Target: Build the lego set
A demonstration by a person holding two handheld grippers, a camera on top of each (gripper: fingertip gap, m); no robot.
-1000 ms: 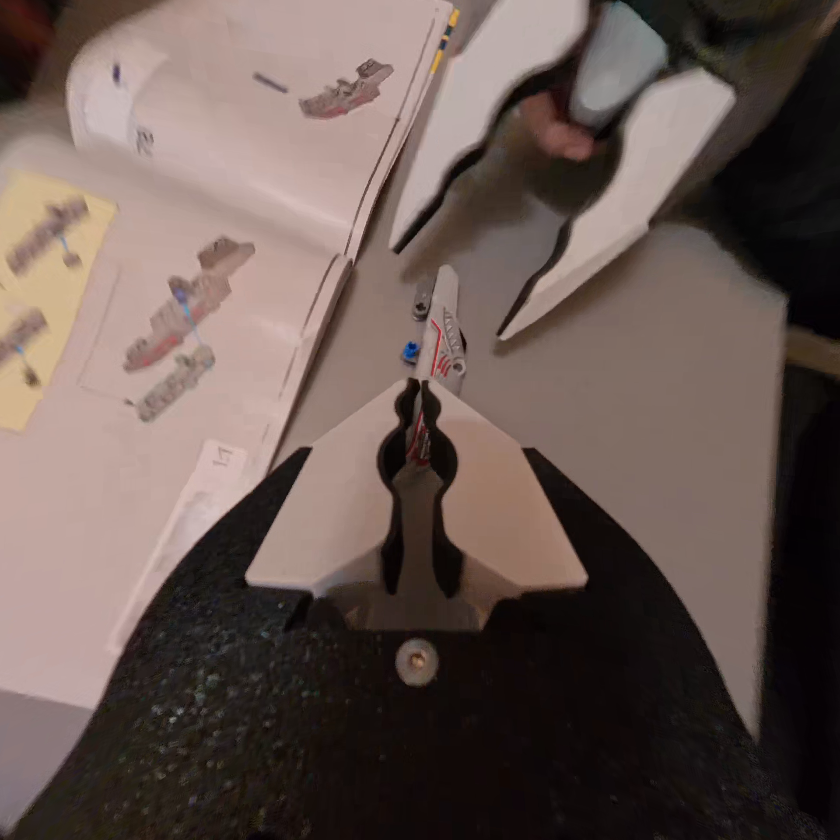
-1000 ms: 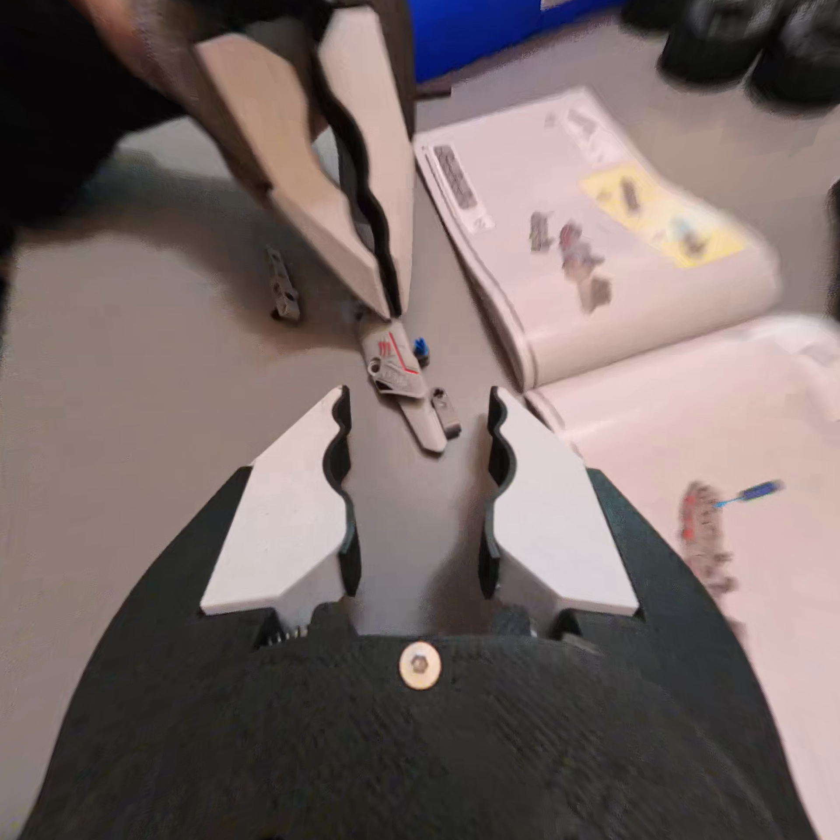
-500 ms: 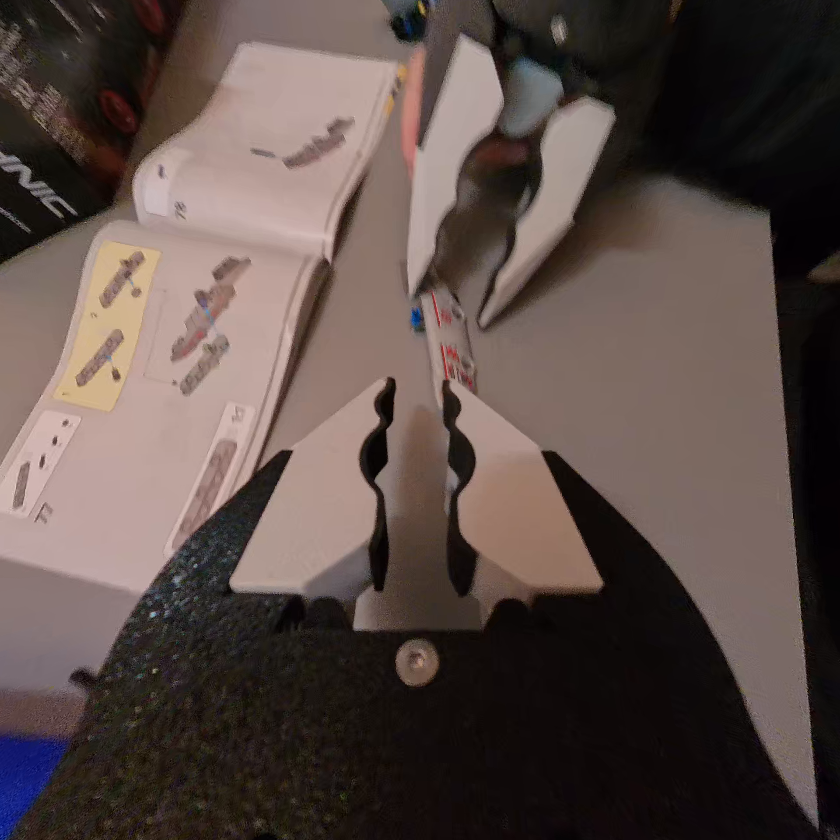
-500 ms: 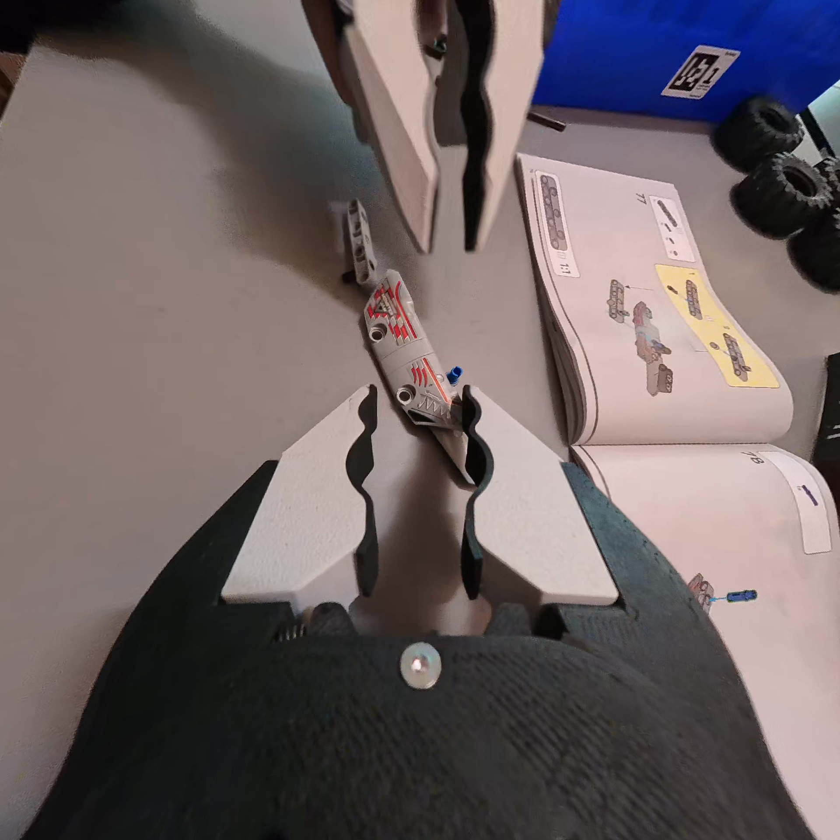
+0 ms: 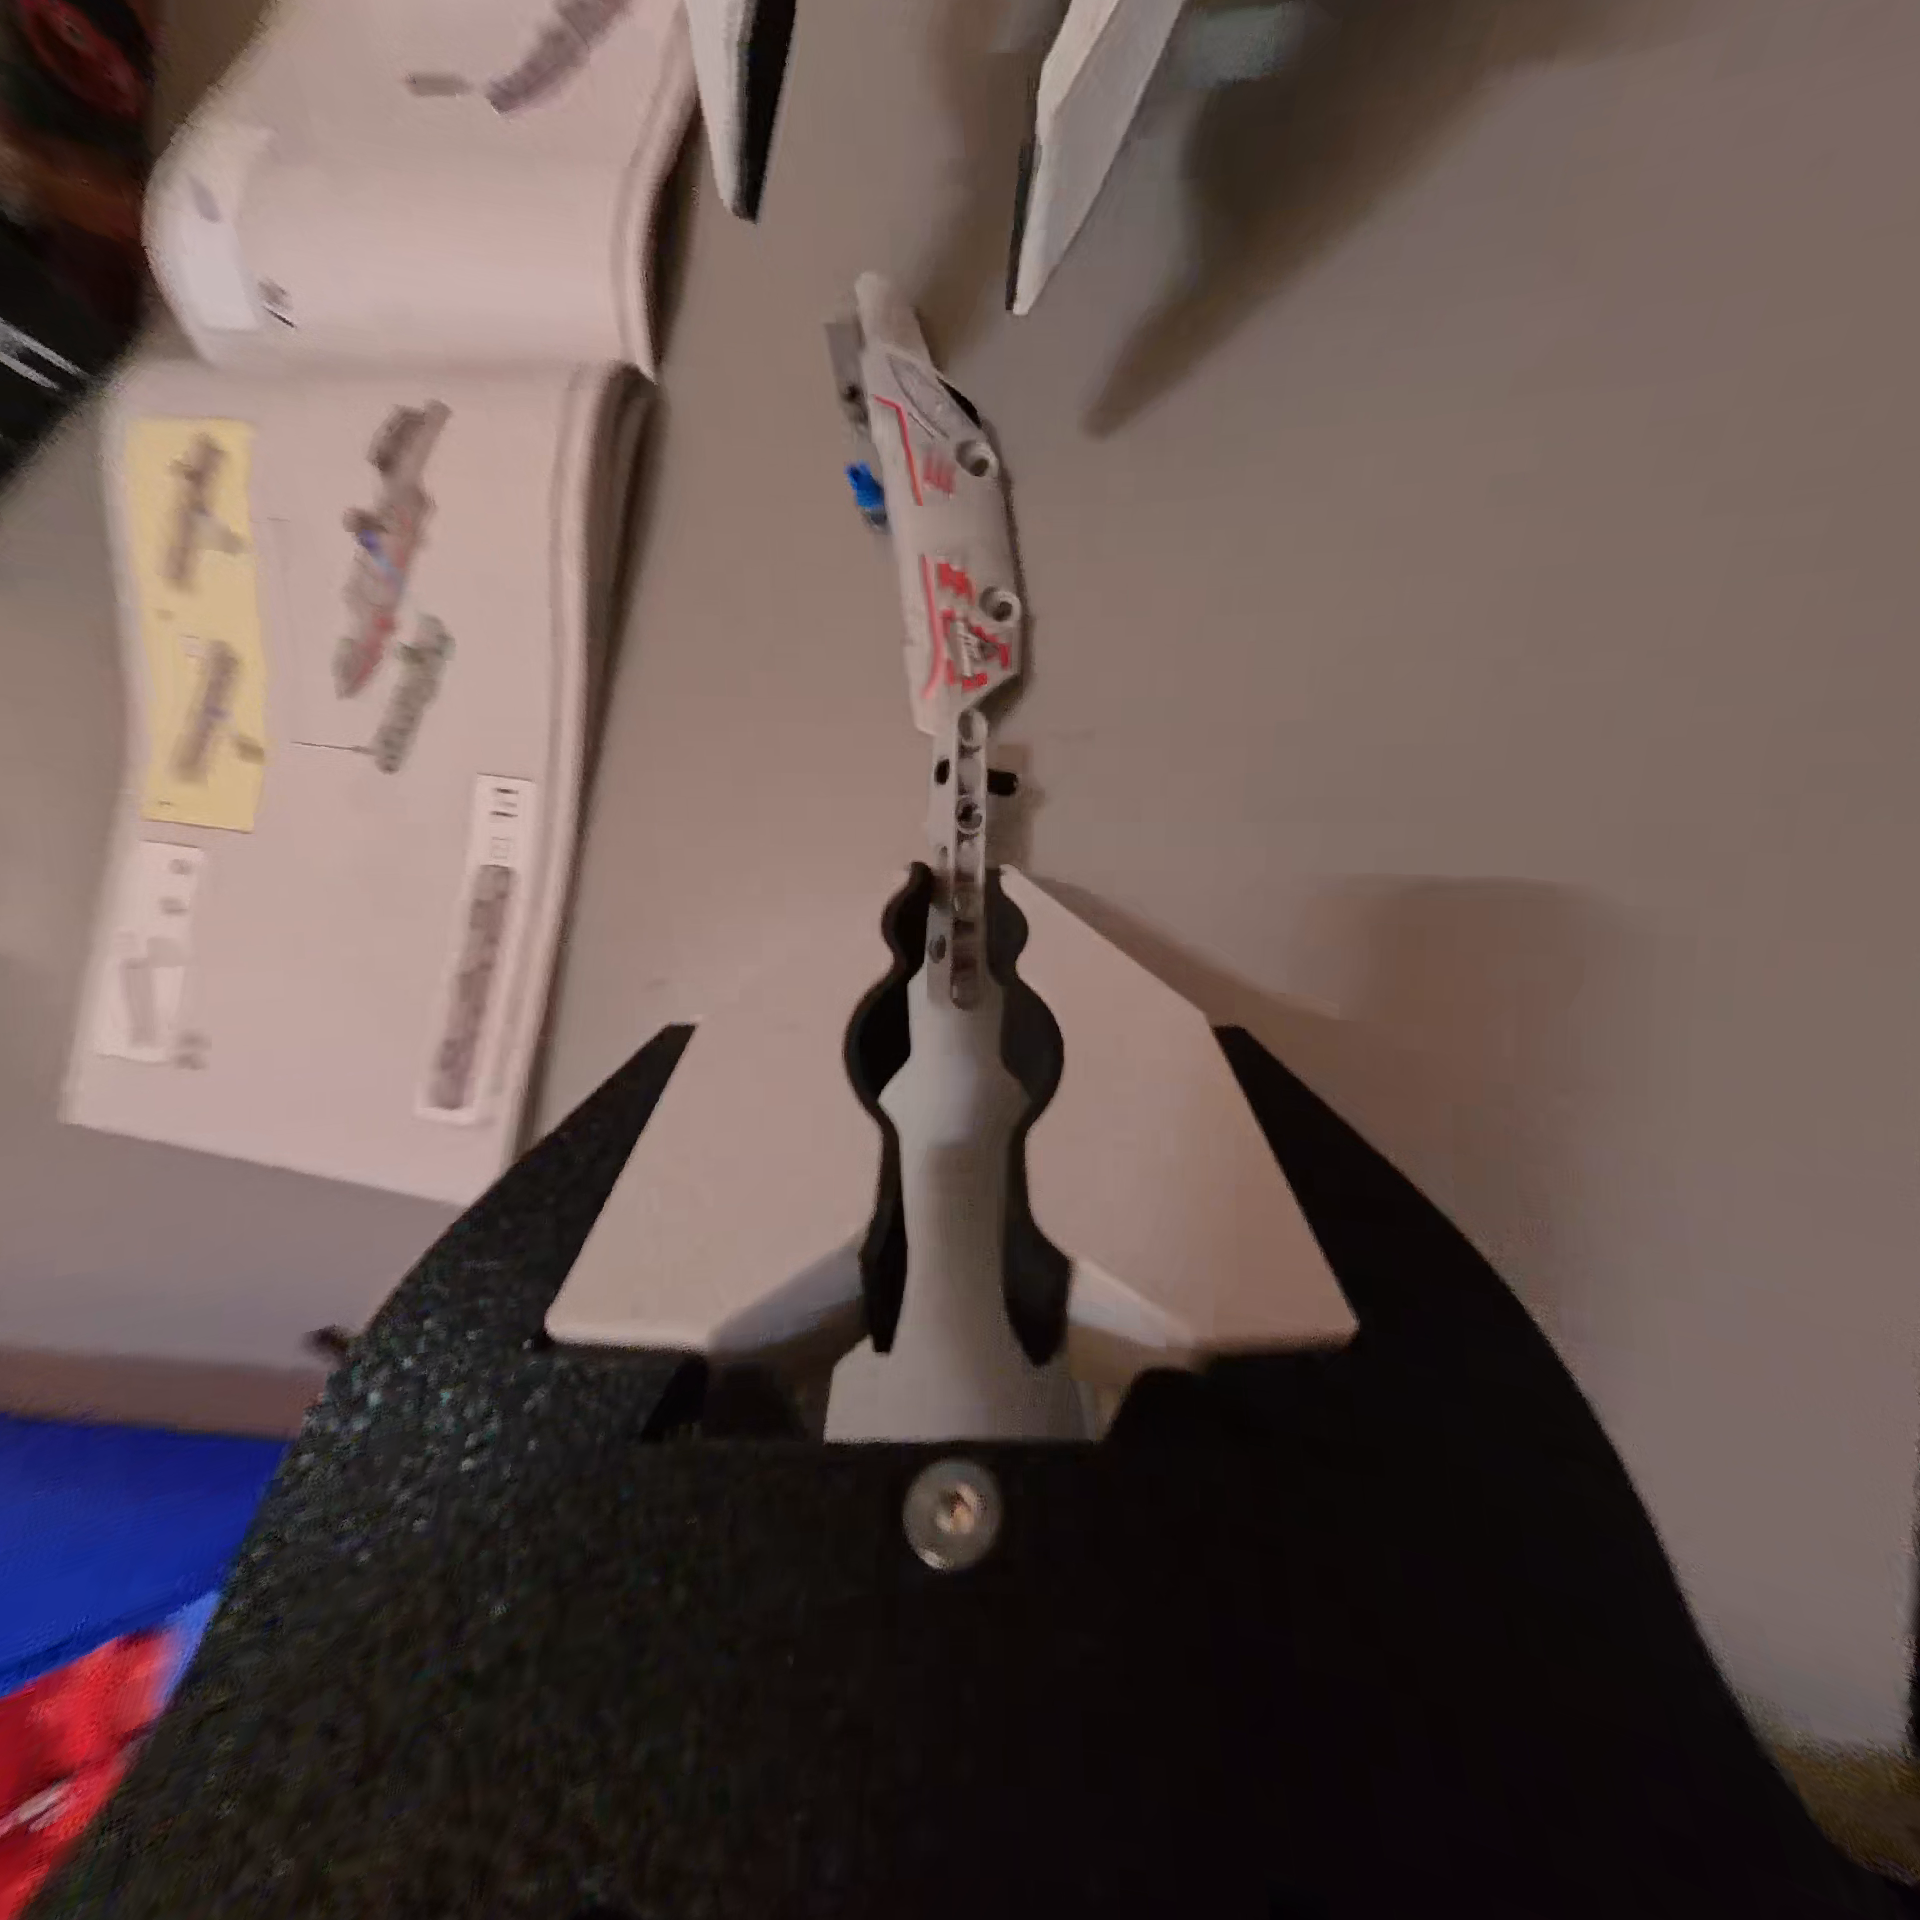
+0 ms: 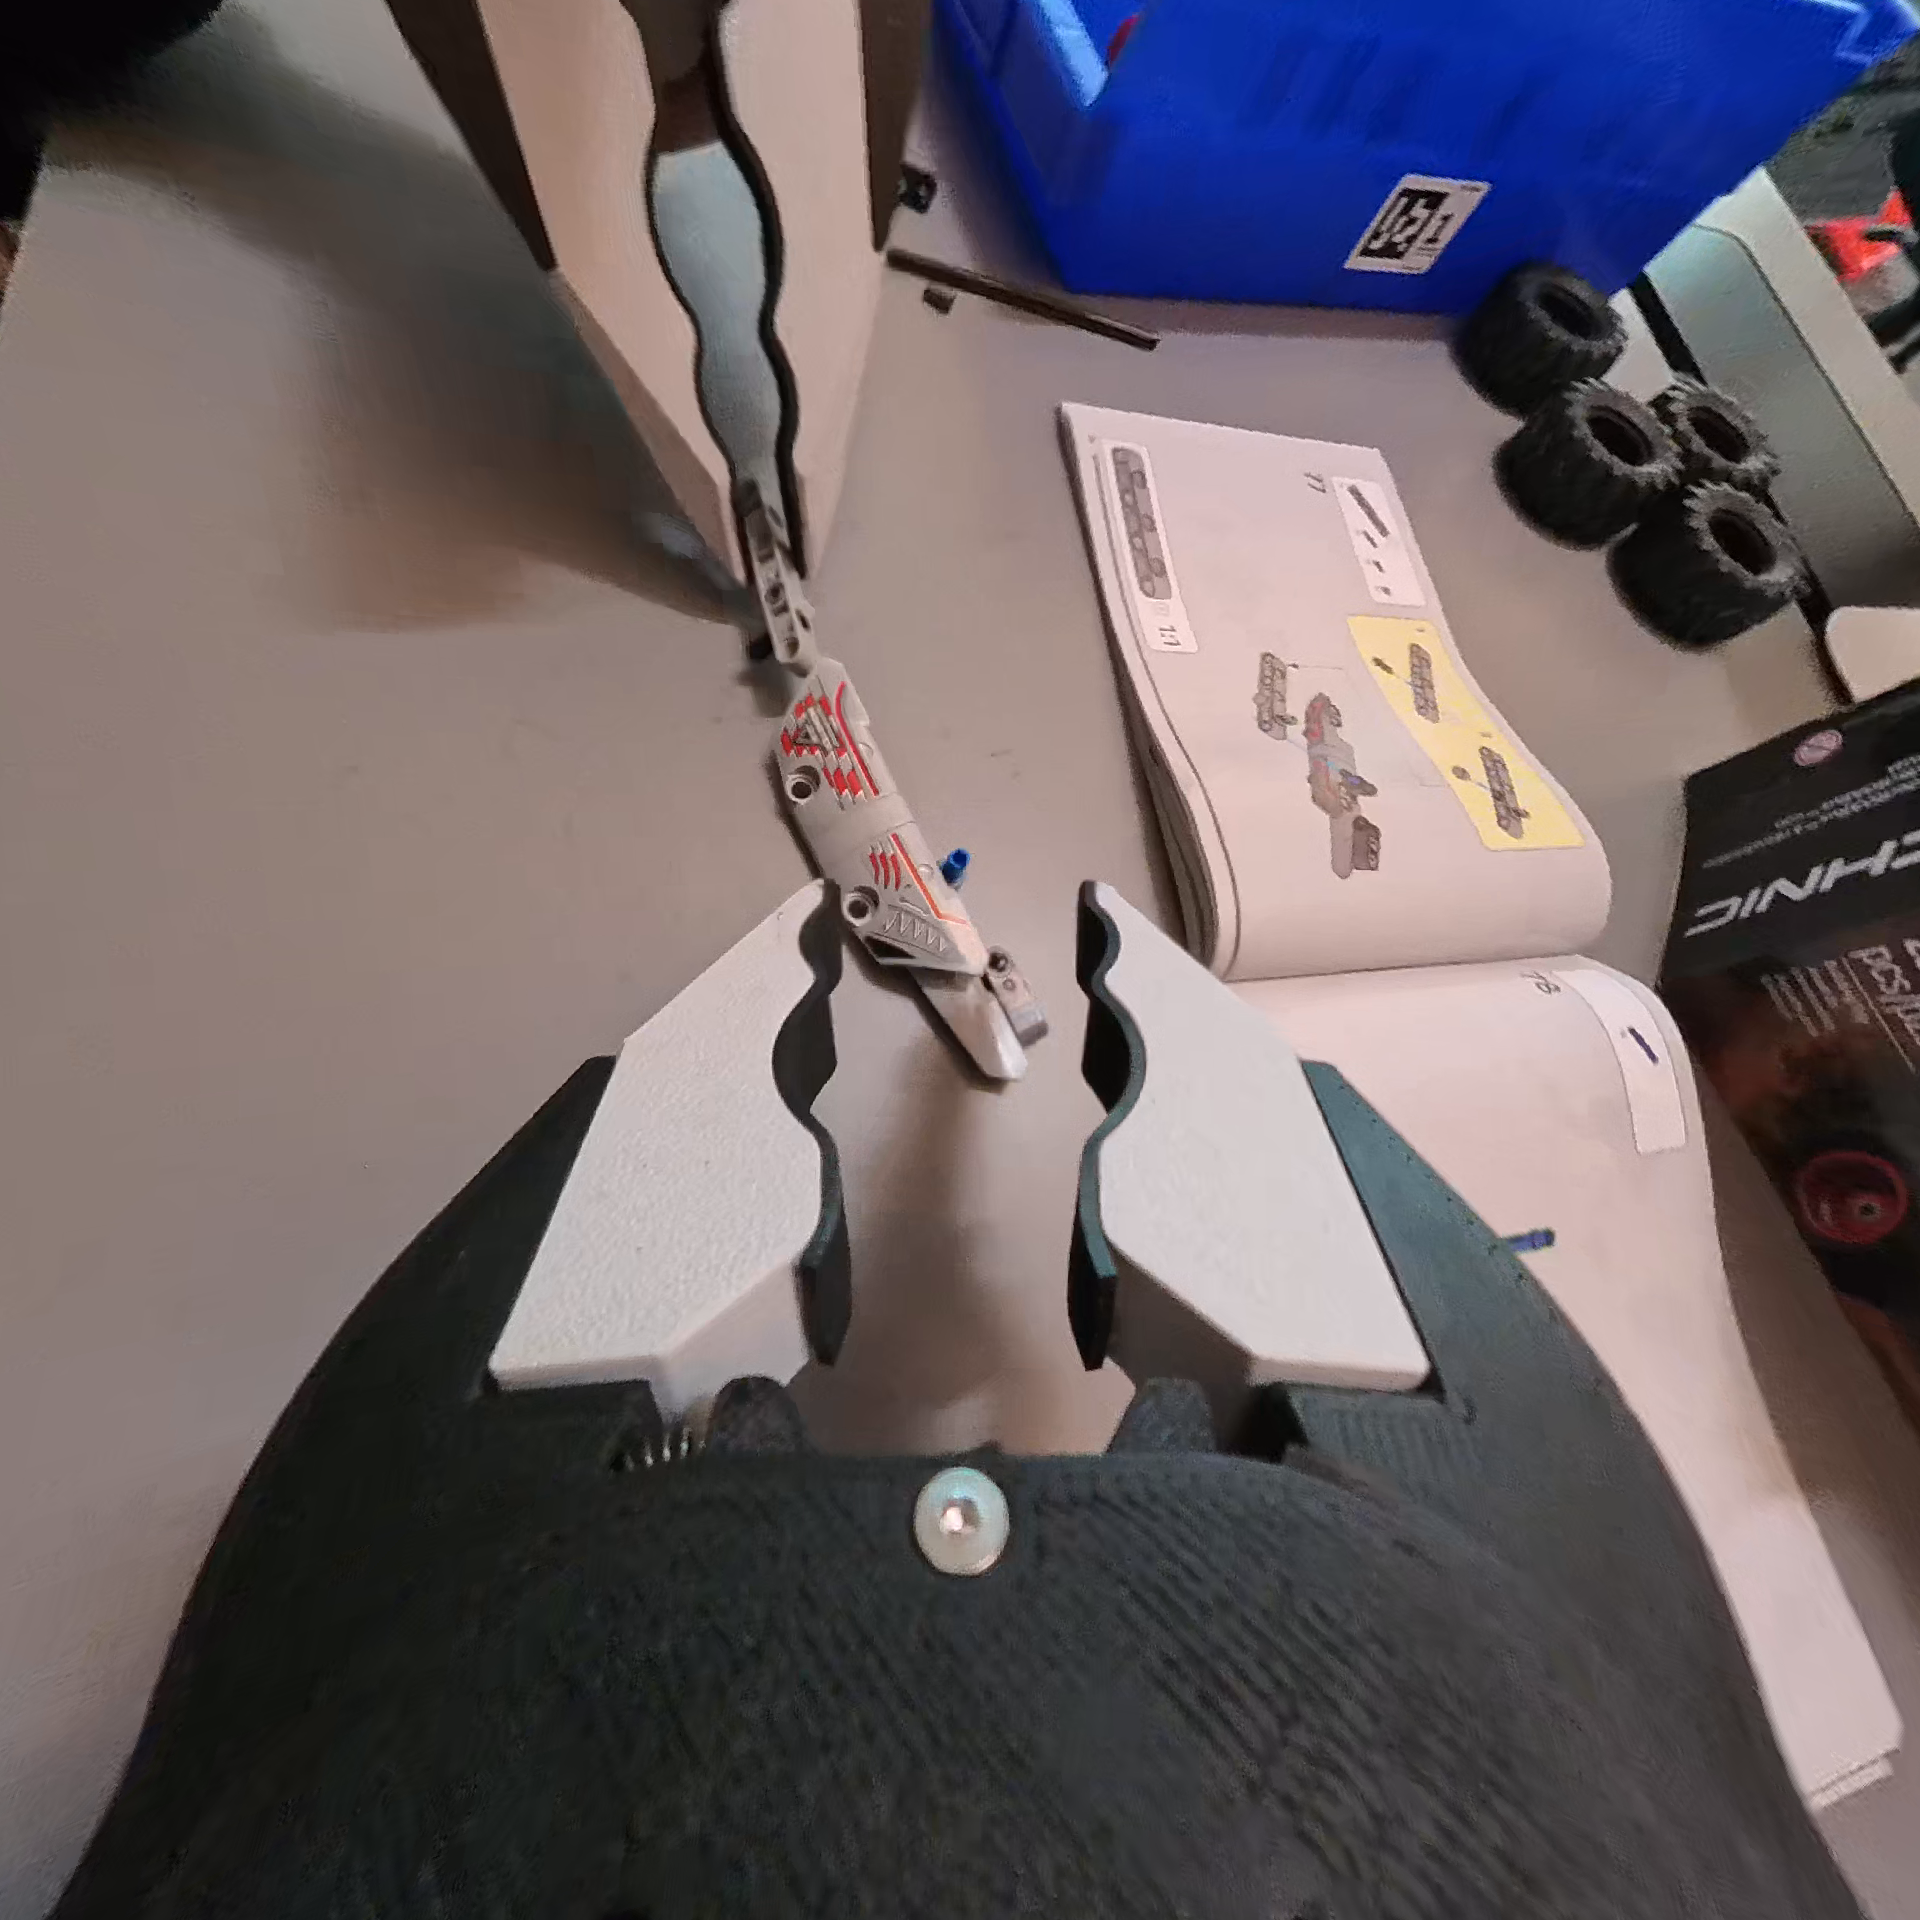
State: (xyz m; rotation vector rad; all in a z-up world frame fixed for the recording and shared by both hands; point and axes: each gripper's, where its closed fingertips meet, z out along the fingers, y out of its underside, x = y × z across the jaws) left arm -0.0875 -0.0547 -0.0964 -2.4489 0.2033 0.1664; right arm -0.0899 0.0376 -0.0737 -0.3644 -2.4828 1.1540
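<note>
**Q:** What does my left claw hold?

**A:** My left gripper (image 5: 954, 902), with pale wedge fingers on a black textured body, is clenched at its tips on a thin light-grey perforated lego beam (image 5: 962, 844). The beam's far end meets the long grey lego panel assembly with red striped markings (image 5: 951, 540), which lies on the matte grey tabletop (image 5: 1455, 644). Whether beam and panel are joined or only touching, I cannot tell. In the right wrist view the same left gripper (image 6: 774, 540) comes down from the top edge, with the beam (image 6: 777, 592) pinched at its tips.

**Q:** And my right claw?

**A:** My right gripper (image 6: 951, 904) is released, its jaws standing well apart and holding nothing. The panel assembly (image 6: 888, 878) lies aslant, with its pointed near end between my two fingertips and its decorated part close by my left fingertip (image 6: 800, 914). A small blue lego pin (image 6: 954, 862) sticks out from the assembly's side.

**Q:** What surrounds the work?

**A:** An open white instruction booklet with a yellow inset (image 6: 1351, 707) lies just beside the assembly. Beyond it stand a blue plastic bin (image 6: 1351, 114), a cluster of black knobbly lego tyres (image 6: 1642, 488) and a thin black rod (image 6: 1023, 296). A dark printed cardboard box (image 6: 1808, 997) rests at the booklet's far edge.
</note>
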